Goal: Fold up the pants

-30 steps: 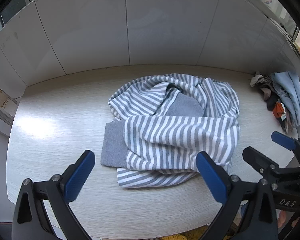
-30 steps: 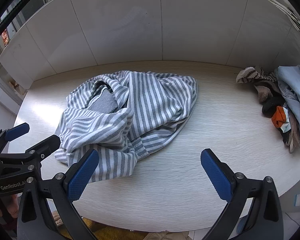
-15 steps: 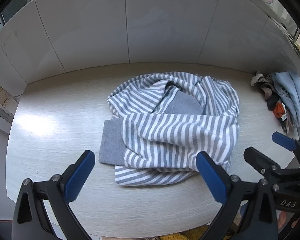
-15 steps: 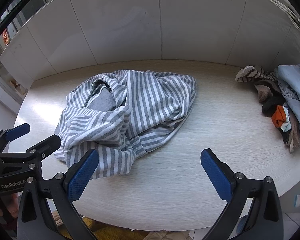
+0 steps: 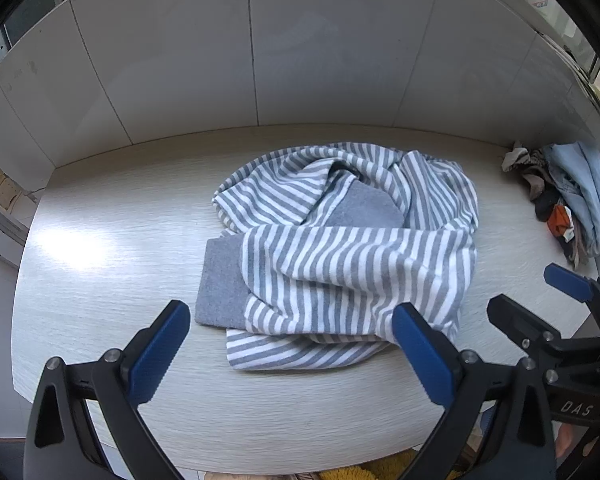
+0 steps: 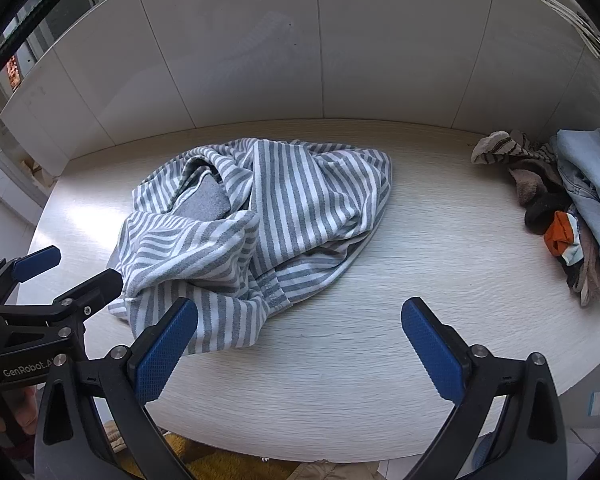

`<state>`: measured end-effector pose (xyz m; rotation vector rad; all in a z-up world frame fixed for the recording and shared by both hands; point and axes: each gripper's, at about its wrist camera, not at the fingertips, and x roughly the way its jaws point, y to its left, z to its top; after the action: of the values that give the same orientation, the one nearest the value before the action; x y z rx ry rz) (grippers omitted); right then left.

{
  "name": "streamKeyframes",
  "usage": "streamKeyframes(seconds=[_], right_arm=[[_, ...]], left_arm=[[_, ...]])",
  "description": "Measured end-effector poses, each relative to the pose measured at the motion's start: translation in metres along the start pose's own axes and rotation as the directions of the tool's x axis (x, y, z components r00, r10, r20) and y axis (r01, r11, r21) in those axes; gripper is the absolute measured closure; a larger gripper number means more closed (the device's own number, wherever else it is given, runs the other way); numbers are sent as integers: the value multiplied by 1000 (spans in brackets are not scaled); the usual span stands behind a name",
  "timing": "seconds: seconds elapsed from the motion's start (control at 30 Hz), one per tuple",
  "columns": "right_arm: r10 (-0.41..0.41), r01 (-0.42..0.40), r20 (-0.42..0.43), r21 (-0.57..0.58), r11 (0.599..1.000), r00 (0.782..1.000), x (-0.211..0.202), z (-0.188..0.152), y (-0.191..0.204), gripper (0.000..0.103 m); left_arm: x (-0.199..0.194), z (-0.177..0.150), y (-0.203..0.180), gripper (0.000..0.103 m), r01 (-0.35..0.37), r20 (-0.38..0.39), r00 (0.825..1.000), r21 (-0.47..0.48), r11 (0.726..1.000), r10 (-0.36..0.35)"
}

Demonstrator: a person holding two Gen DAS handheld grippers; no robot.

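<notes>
The pants [image 5: 352,264] are grey-and-white striped with plain grey panels, lying on a pale wood-grain tabletop [image 5: 112,264] backed by white wall panels [image 6: 260,60]. At the tabletop's right edge, the clothes pile [image 6: 568,208] mixes light blue, black, orange, beige and brown-striped pieces. Both grippers' pads [image 6: 164,348] are blue on black frames.

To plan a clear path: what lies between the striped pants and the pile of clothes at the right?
Only bare pale wooden tabletop lies between the crumpled grey-and-white striped pants and the mixed clothes pile, seen in the right wrist view.
</notes>
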<state>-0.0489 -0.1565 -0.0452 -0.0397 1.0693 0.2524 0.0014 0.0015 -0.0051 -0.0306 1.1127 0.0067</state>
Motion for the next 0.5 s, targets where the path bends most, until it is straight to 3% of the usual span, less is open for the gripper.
streamKeyframes(seconds=[0.5], right_arm=[[2, -2, 0, -3, 1000, 1000, 2, -1, 0, 0]], left_arm=[[1, -1, 0, 0, 0, -2, 1000, 2, 1000, 0]])
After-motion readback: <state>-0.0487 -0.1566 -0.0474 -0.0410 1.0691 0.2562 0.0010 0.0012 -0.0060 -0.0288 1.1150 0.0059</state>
